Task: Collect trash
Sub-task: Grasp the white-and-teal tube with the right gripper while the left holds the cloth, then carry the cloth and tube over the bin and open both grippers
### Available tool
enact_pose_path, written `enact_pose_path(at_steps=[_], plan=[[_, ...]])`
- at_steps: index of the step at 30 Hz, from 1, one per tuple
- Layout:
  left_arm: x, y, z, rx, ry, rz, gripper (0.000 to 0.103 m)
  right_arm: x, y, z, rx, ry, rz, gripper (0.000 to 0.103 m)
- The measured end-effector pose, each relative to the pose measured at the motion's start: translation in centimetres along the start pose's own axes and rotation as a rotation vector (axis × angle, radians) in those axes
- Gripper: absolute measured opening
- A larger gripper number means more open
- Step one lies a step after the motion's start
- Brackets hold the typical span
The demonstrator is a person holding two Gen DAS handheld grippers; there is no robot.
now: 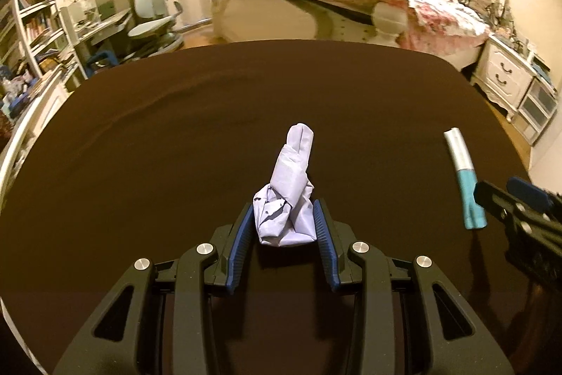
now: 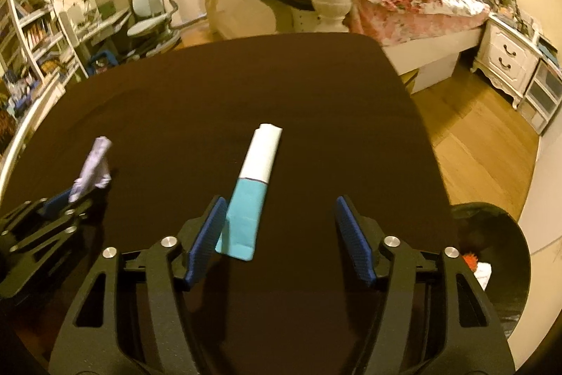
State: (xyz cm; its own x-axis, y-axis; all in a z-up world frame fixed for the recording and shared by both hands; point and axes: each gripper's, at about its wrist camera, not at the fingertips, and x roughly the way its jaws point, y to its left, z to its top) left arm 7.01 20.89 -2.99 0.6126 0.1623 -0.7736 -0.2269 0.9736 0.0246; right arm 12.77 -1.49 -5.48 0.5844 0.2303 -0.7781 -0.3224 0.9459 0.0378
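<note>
Your left tool (image 1: pixel 284 217) sits at the lower centre of its view with both blue pads pressed against the crumpled lilac paper (image 1: pixel 286 195), so it is clamped on that scrap, which rests on the dark worktop (image 1: pixel 175 129) or only just above it. Your right tool (image 2: pixel 277 234) stands with its fingers wide apart, and the teal-and-white wrapper (image 2: pixel 251 195) lies flat on the worktop just beside the left pad, not yet between them. You look to be at the pick-up step: one piece gripped, the other waiting. Next, shift the right tool a little left to straddle the wrapper, then squeeze. At the lower right edge of the right view a dark bin (image 2: pixel 505 255) stands below the worktop; it seems to hold something white and something orange-red, though the view there is poor.
</note>
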Motion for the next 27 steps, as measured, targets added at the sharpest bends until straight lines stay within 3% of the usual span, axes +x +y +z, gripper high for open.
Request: enact_pose_path(at_steps=[2, 4, 8, 27], plan=[[-0.1, 0.6, -0.3, -0.006, 0.001, 0.007, 0.037, 0.3, 0.3, 0.4, -0.016, 0.002, -0.017, 0.054], [-0.2, 1.4, -0.5, -0.02, 0.005, 0.006, 0.037, 0.5, 0.7, 0.7, -0.034, 0.006, -0.029, 0.039], [-0.4, 2.1, -0.8, -0.04, 0.008, -0.005, 0.037, 0.2, 1.3, 0.5, -0.066, 0.006, -0.036, 0.021], [-3.1, 0.3, -3.5, -0.052, -0.004, -0.064, 0.037, -5.2, 0.5, -4.6, -0.021, -0.017, 0.076, 0.02]])
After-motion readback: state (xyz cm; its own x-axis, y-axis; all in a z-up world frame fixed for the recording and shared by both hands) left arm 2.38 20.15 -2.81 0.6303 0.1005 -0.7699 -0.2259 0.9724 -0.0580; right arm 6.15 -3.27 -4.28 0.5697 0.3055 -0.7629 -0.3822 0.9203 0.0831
